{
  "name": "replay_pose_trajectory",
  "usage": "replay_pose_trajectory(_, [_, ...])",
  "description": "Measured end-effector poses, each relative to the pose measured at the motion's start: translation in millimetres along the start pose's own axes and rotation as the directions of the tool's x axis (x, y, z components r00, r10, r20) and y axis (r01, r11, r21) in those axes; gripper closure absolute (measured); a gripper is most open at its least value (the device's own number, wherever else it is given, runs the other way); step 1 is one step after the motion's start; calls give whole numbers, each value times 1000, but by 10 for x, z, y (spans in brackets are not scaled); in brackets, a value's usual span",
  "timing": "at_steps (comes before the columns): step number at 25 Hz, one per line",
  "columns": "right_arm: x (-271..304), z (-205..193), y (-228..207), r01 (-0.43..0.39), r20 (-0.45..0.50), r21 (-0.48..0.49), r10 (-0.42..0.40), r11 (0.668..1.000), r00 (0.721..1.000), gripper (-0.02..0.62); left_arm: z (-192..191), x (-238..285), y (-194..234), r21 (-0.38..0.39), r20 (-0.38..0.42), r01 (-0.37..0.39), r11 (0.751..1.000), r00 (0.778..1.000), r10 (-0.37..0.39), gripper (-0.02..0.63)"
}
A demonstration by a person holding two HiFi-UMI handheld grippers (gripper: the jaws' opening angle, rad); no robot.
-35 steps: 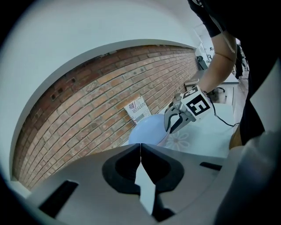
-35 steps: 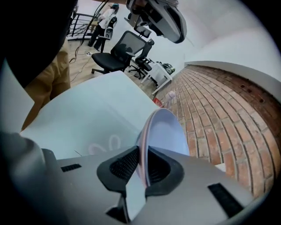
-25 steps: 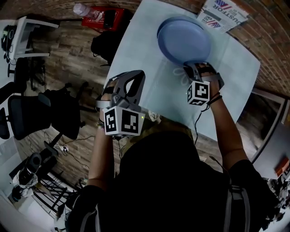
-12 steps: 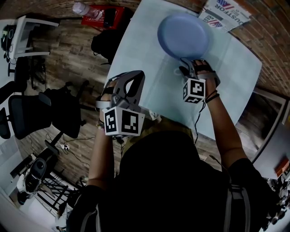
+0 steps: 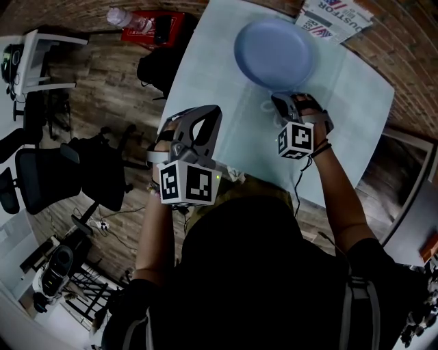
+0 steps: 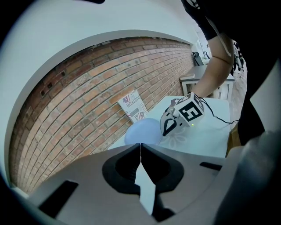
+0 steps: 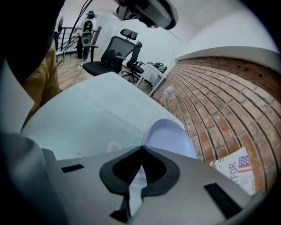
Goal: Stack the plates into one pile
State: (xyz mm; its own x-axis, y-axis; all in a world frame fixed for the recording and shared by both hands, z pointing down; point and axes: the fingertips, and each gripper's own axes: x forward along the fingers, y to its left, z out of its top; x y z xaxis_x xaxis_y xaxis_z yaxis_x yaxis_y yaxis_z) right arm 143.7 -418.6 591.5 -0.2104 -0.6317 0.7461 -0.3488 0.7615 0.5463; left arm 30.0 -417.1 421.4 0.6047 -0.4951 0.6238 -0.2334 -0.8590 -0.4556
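We are holding a claw in each hand over the pale tabletop (image 5: 205,75). The blue plate (image 5: 275,53) is lying flat on the far part of it; we cannot tell whether more plates are sitting beneath it. The right claw (image 5: 279,100) is pointing down toward the plate's near rim, with its tips just beside that rim. Its jaws have just been closing and are pressing together tip to tip with nothing between them, while the plate is lying just beyond the tips. The left claw (image 5: 207,113) is hanging well to the near left of the plate, close to the tabletop's edge, and its jaws are likewise pressing together and pinching nothing. A printed paper (image 5: 337,15) is leaning against the brick wall (image 6: 88,88) just past the plate's far right side.
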Motion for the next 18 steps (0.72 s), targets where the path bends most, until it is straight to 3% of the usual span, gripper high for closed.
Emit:
replay_pose_trajectory(9, [-484, 338, -142, 117, 5, 136, -119, 984, 993, 561, 146, -392, -41, 39, 85, -23, 999, 996, 20, 583])
replay_pose_trajectory(13, [-985, 706, -194, 193, 24, 243, -204, 951, 979, 561, 222, -783, -82, 71, 155, -24, 997, 988, 13, 583])
replay_pose_trajectory(18, [-1638, 1402, -211, 289, 79, 327, -331, 899, 940, 560, 236, -1294, -109, 112, 249, -46, 993, 968, 17, 583])
